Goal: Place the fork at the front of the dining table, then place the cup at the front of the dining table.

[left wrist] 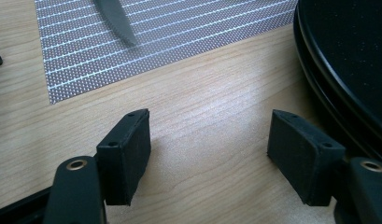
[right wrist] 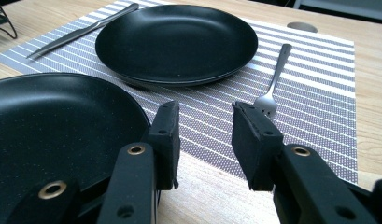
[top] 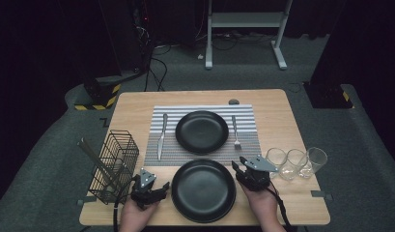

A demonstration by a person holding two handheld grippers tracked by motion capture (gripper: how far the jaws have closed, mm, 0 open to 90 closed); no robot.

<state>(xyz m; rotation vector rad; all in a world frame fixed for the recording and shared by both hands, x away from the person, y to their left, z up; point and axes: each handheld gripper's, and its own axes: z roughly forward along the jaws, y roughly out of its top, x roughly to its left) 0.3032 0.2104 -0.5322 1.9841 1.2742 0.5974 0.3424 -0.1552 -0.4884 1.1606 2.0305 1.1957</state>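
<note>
A black plate [top: 203,191] [right wrist: 53,126] lies on the wooden table [top: 282,121] near the front edge, its rim at the right of the left gripper view [left wrist: 352,56]. My left gripper [top: 160,188] [left wrist: 209,144] rests just left of that plate, open, with bare wood between its pads. My right gripper [top: 238,167] [right wrist: 205,135] sits at the plate's right rim, its jaws apart with nothing between them. A second black plate [top: 202,131] [right wrist: 177,42] rests on a striped placemat [top: 248,116] [right wrist: 310,93], with a knife [top: 161,137] [left wrist: 116,21] to its left and a fork [top: 235,131] [right wrist: 275,77] to its right.
A black wire basket [top: 113,166] holding long utensils stands at the front left of the table. Three clear glasses [top: 296,163] stand in a row at the right edge, close to my right gripper. A metal stand and cables lie on the floor beyond the table.
</note>
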